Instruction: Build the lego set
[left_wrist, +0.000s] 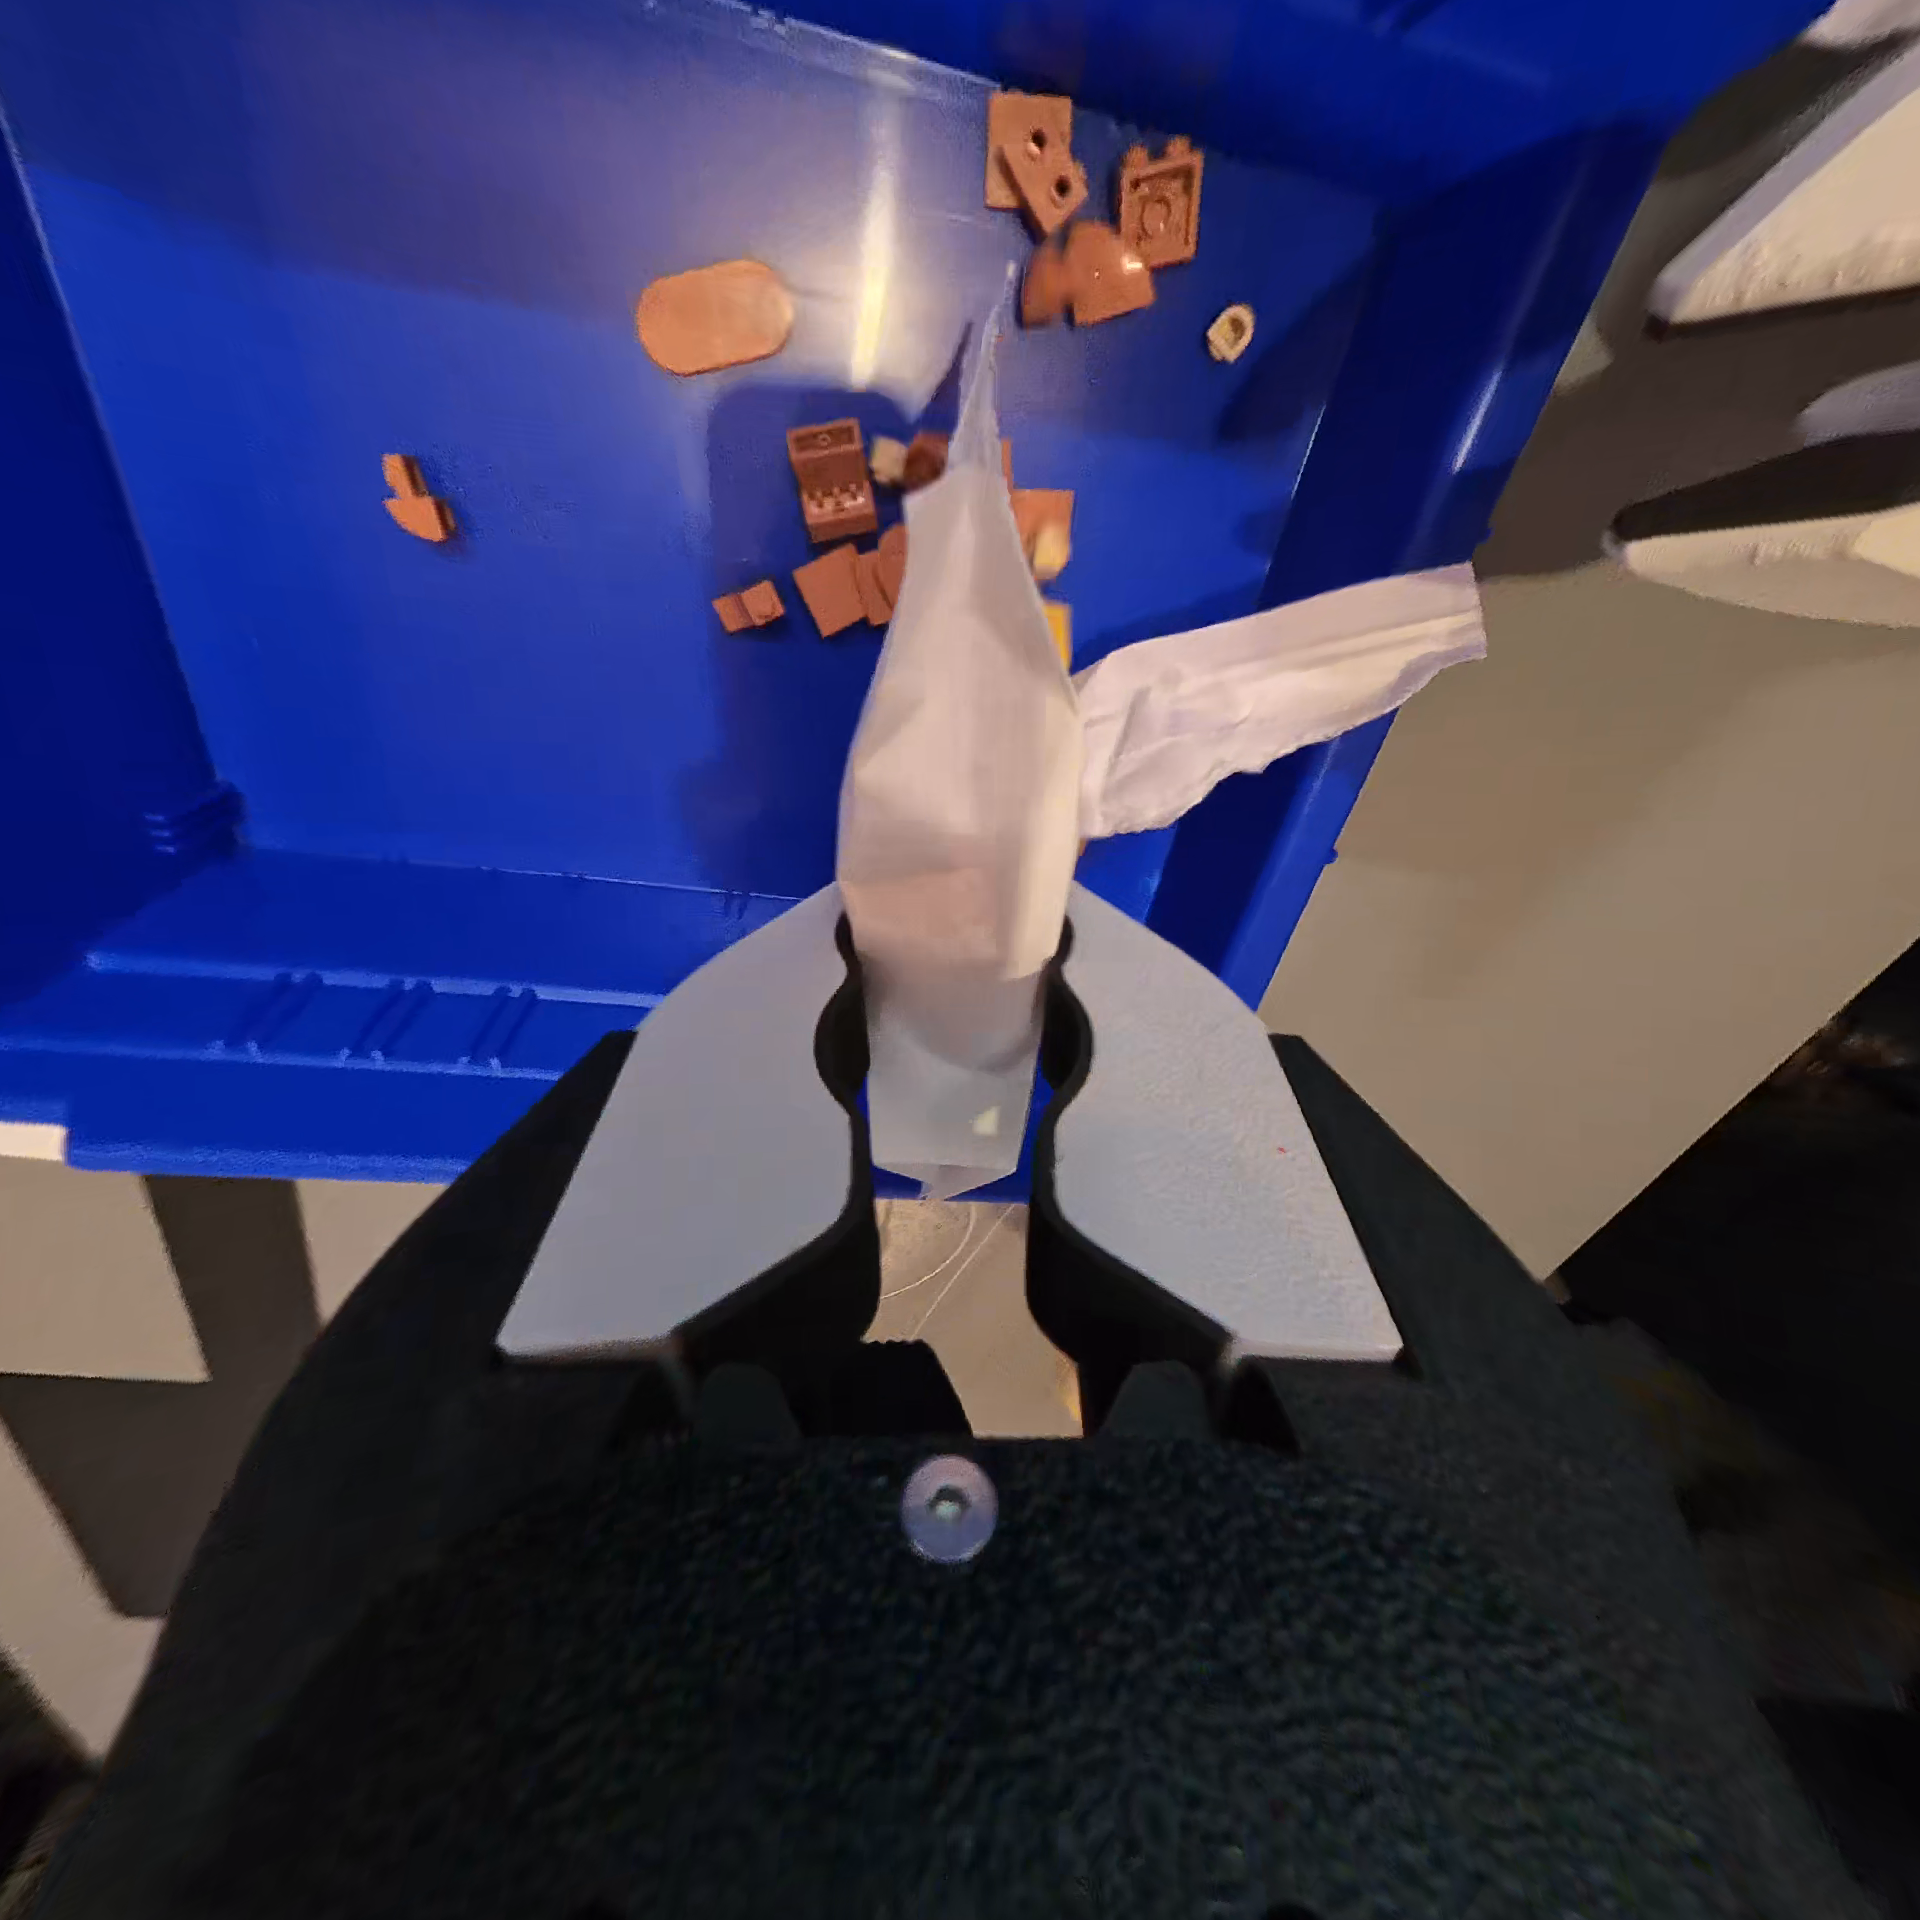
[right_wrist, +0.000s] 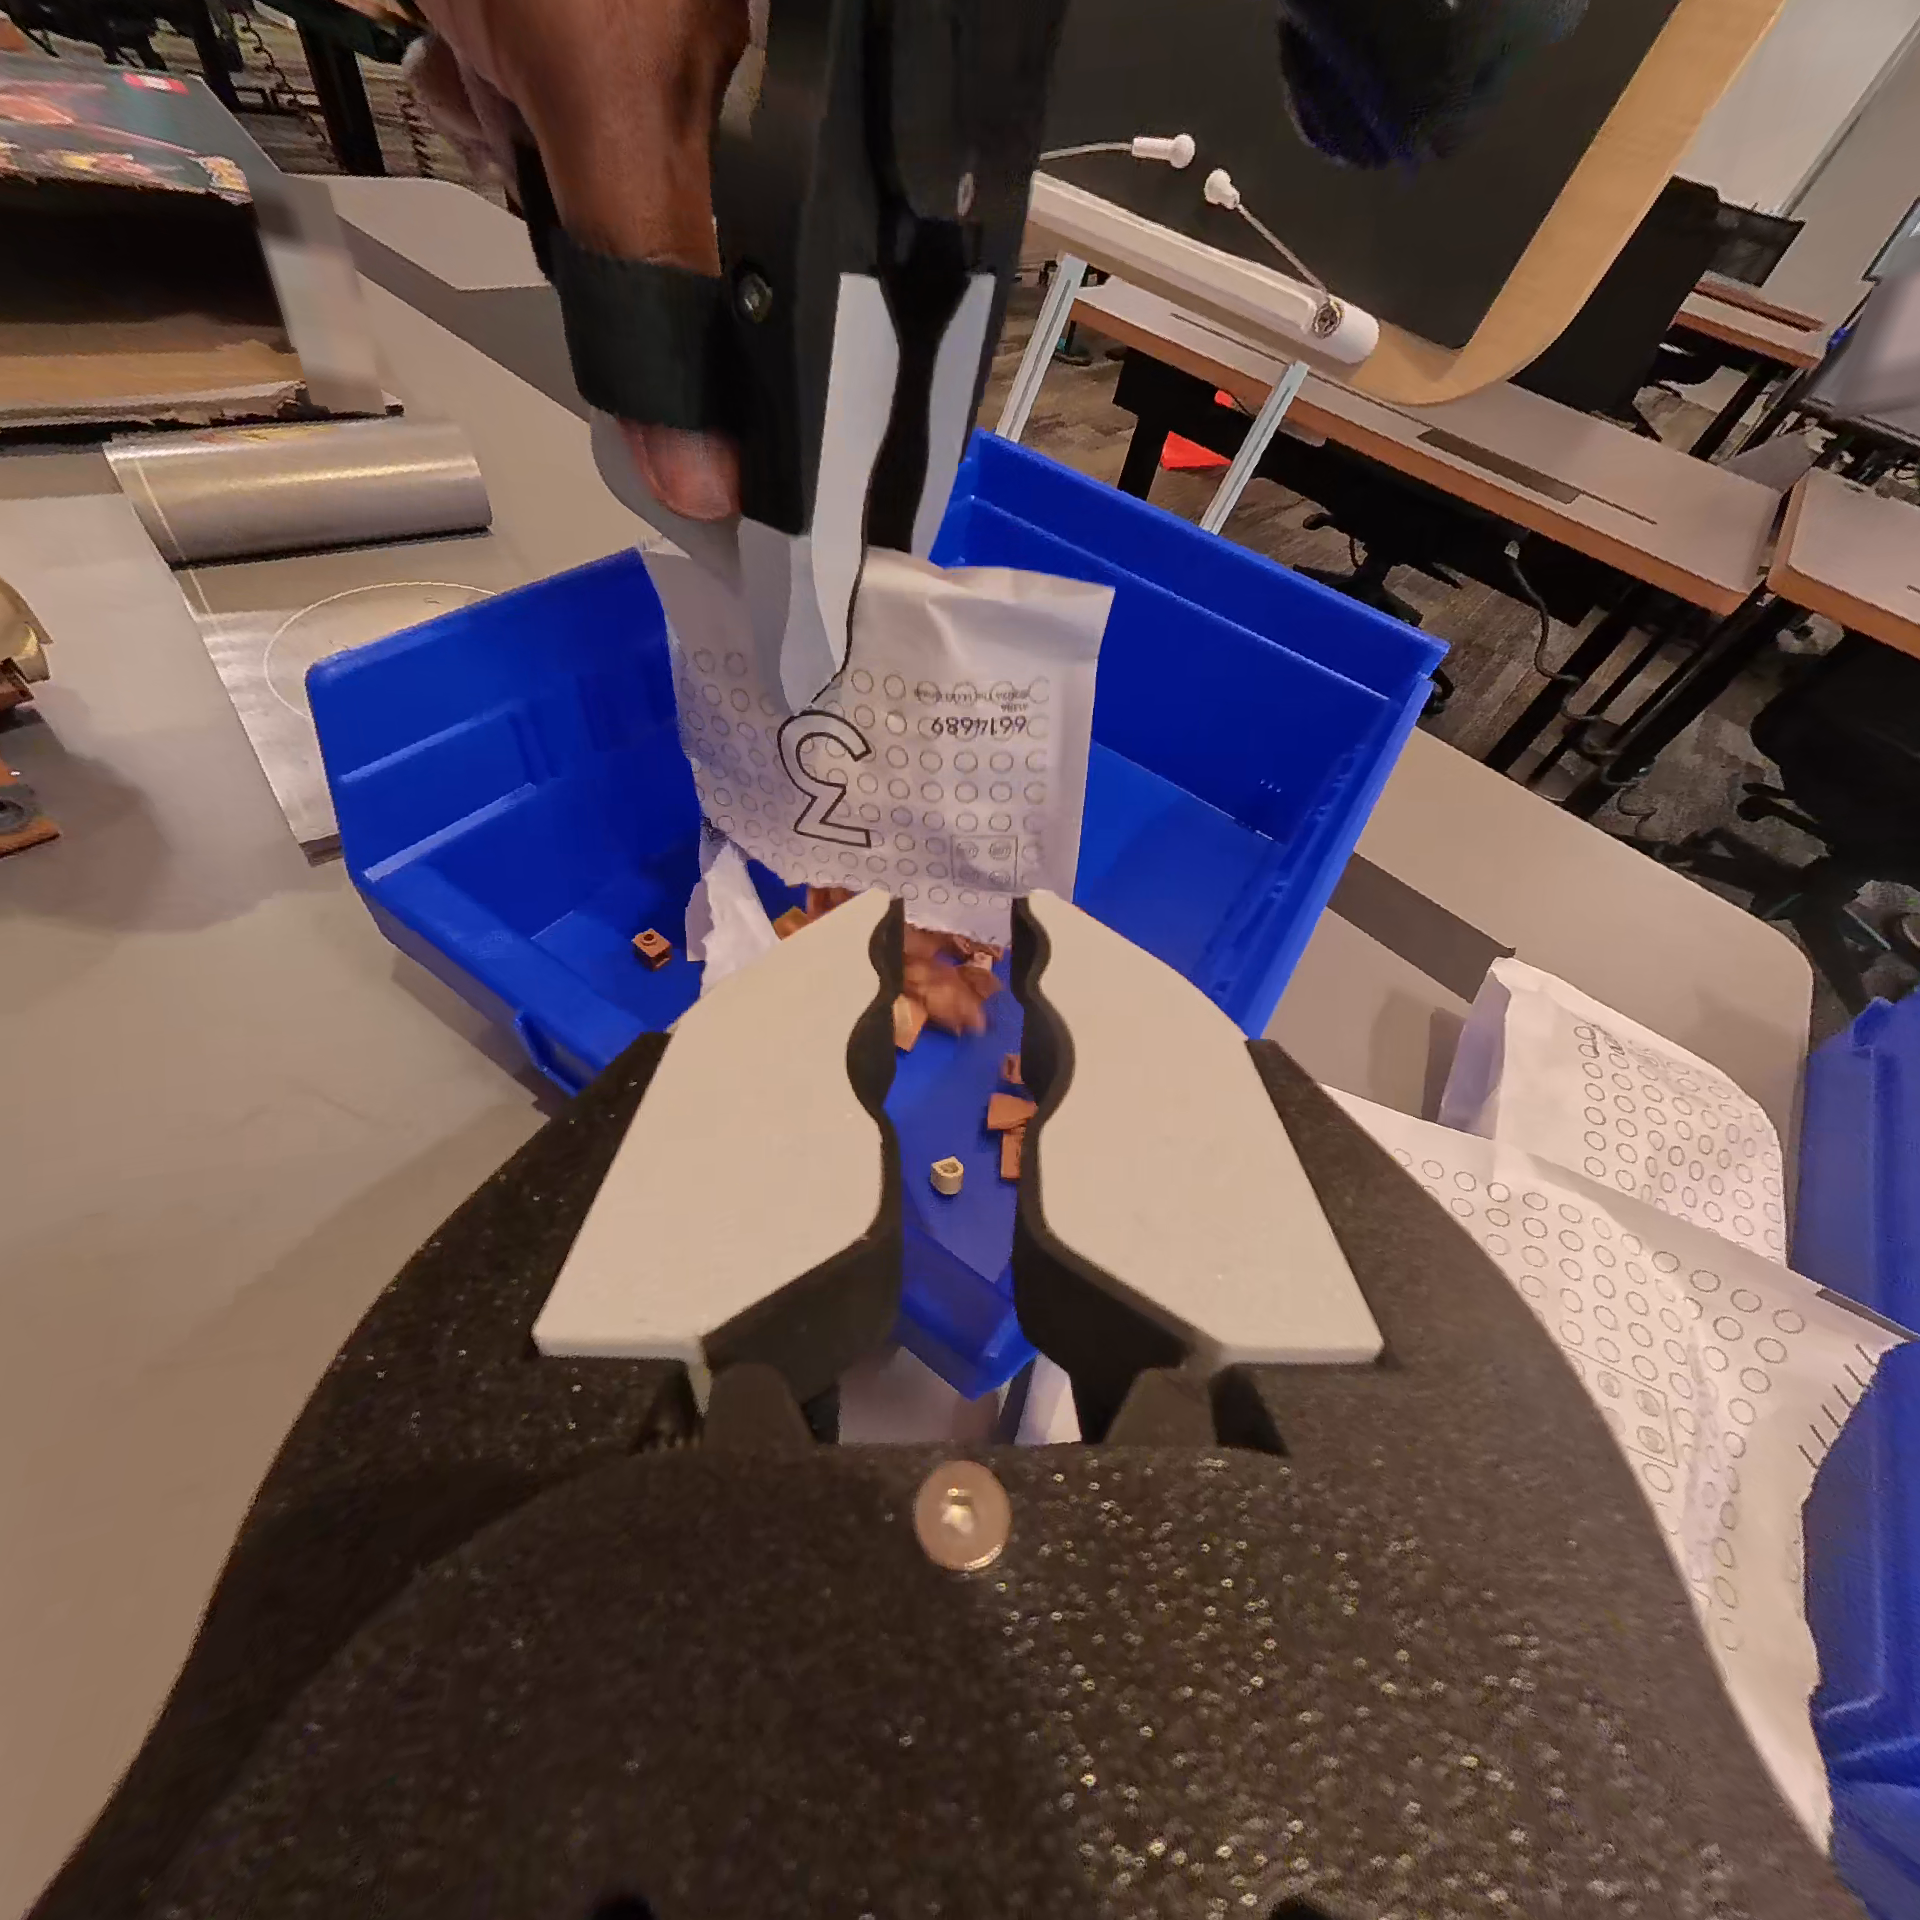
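Over a blue bin (right_wrist: 468, 727), left jaws pinch a torn white paper bag (right_wrist: 935, 748); right jaws stand apart, bare.

The left gripper (right_wrist: 831, 623), strapped to a person's hand (right_wrist: 582, 135), pinches the top edge of a torn white paper bag (right_wrist: 935, 748) printed with circles, hanging it open end down over a blue plastic bin (right_wrist: 468, 790) on the grey bench (right_wrist: 187, 1091). Small brown bricks (right_wrist: 940, 997) tumble from the bag's ragged mouth towards others on the bin floor. The right gripper (right_wrist: 951, 925) sits just below that torn edge, jaws slightly apart, not clearly gripping it; more printed paper bags (right_wrist: 1621, 1247) lie at the bench's right edge
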